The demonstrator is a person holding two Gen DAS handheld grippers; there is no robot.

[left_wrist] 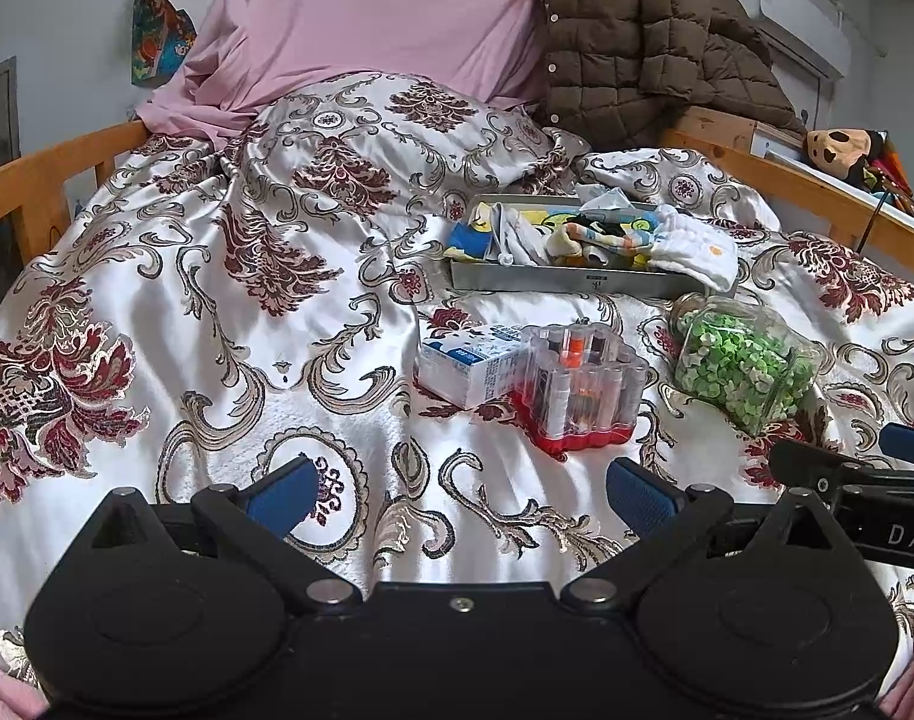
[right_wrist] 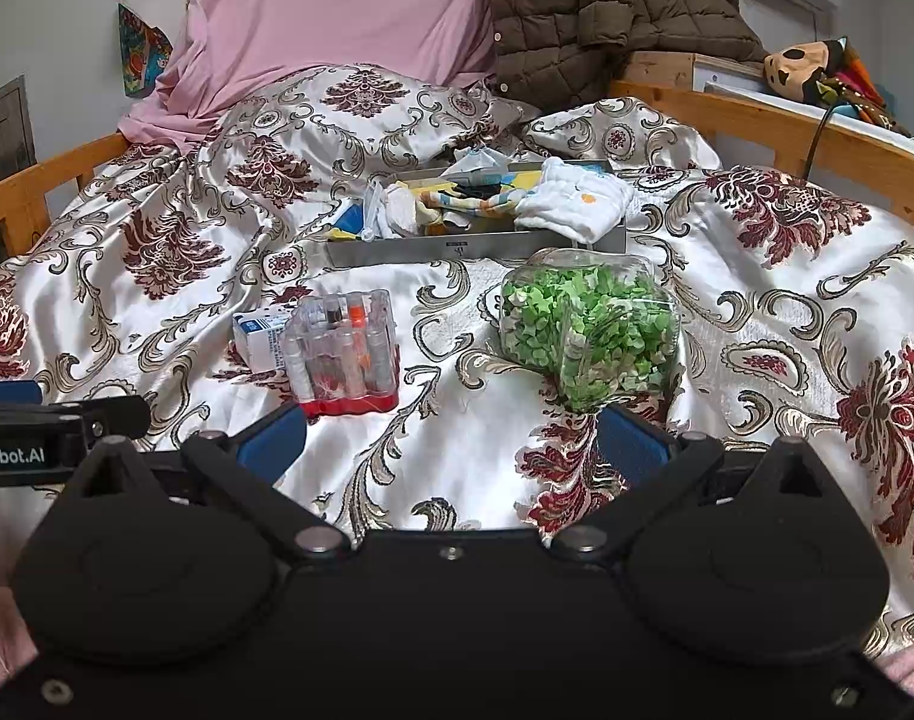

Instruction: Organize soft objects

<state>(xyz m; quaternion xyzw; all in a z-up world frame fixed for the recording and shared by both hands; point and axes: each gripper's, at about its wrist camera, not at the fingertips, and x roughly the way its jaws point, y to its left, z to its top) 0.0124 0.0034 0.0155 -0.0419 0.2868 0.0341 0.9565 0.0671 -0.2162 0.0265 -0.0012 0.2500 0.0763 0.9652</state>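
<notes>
Rumpled socks (left_wrist: 601, 237) heaped in metal tray (left_wrist: 571, 283)

White satin bedspread (left_wrist: 229, 360) with maroon and gold damask scrolls, pink sheet (left_wrist: 361, 18), brown quilted jacket (left_wrist: 643, 36), grey metal tray (right_wrist: 481, 246), white cloth (right_wrist: 577, 204) with orange spot, green-filled clear jar (right_wrist: 589, 330), red-based clear case (right_wrist: 346, 354), blue-padded black tongs (left_wrist: 463, 495).

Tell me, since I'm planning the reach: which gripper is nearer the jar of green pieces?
Right. The right gripper sits just before the jar; the left gripper is farther left.
</notes>
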